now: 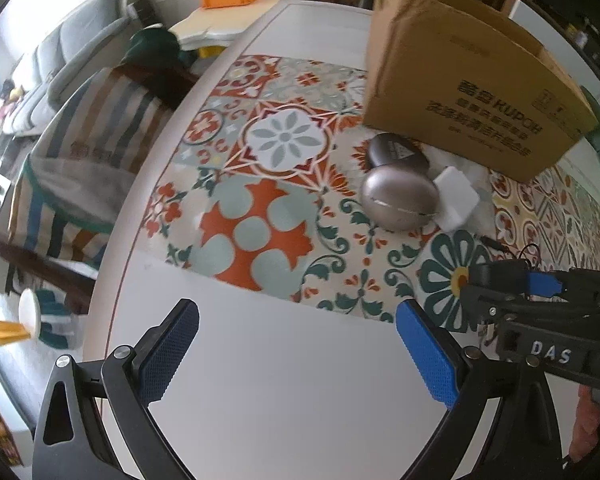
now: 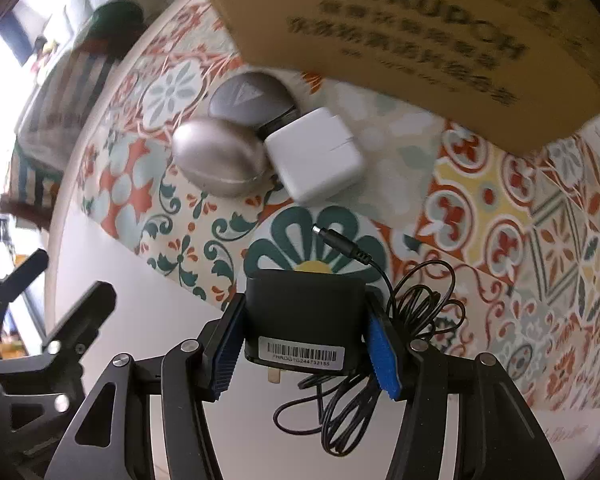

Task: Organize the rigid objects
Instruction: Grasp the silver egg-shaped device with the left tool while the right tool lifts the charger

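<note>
Here, right claw pinches black adapter; left claw spread over seemingly white table.

Two oval cases and a charger are lying just before the cardboard box; an adapter is sitting nearer.

the right gripper points down at the table, and its two blue pads press on the sides of a black adapter. the left gripper also points steeply down, with its jaws standing wide apart and nothing between them. in the left wrist view the right gripper is just beside it on the right, and part of a hand shows behind it.
</note>
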The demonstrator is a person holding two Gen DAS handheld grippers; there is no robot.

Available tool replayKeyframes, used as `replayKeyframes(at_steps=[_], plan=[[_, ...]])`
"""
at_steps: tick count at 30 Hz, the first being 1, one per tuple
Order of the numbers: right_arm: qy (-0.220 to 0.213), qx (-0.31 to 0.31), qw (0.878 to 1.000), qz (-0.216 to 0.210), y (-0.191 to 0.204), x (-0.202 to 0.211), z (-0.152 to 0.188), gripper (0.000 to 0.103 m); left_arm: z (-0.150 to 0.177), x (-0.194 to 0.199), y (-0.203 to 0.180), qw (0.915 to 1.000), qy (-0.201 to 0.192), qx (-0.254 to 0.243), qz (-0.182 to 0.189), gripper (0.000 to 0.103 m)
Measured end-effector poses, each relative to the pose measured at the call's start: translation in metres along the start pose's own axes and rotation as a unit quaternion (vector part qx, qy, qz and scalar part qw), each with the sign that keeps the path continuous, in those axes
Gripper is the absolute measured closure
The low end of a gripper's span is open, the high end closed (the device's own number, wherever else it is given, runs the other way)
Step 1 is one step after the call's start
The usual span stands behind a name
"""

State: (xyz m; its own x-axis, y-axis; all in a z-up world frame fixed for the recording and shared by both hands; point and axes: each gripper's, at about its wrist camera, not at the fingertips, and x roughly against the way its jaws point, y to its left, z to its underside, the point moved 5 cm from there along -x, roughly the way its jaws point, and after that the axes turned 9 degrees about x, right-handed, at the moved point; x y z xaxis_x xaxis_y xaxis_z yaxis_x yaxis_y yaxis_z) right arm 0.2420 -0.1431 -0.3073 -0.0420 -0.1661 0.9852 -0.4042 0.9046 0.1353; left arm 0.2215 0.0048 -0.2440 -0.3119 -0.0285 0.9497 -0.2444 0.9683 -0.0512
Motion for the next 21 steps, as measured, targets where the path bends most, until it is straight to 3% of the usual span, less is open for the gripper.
replayKeyframes(at_steps=[11,21], plan=[[-0.038,-0.081,0.996,0.003,-0.029,0.037,0.007,0.047,-0.015,-0.003,-0.035,0.9966,-0.024,-0.068,0.039,0.003],[-0.054,-0.133,0.990,0.005,-0.051,0.045,0.016,0.047,-0.028,-0.021,-0.055,0.9933,-0.026,-0.102,0.047,0.008]])
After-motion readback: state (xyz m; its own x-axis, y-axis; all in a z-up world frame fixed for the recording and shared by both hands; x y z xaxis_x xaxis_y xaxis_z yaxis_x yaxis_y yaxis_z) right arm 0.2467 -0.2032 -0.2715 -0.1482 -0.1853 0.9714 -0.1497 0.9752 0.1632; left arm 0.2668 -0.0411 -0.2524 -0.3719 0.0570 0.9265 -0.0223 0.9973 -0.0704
